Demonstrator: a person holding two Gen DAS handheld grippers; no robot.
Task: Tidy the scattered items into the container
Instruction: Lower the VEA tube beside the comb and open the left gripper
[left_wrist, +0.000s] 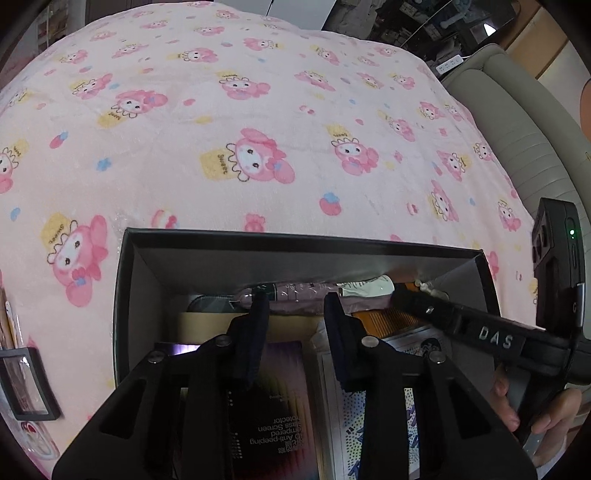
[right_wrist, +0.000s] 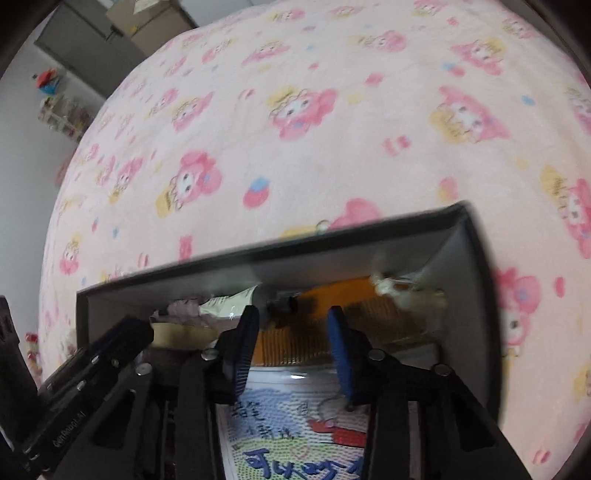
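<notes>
Your left gripper (left_wrist: 295, 314) and right gripper (right_wrist: 291, 332) hang with jaws apart, gripping nothing, over the black cardboard box (left_wrist: 295, 243) at lower centre, on the pink cartoon-print blanket (left_wrist: 221, 129).

"DAS" on right gripper (left_wrist: 399, 295); "Screen" on dark package (left_wrist: 273, 417) (upside down)

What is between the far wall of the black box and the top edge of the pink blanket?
Nothing but bare blanket lies beyond the box. Both wrist views show that stretch with only its printed cartoon pattern.
</notes>
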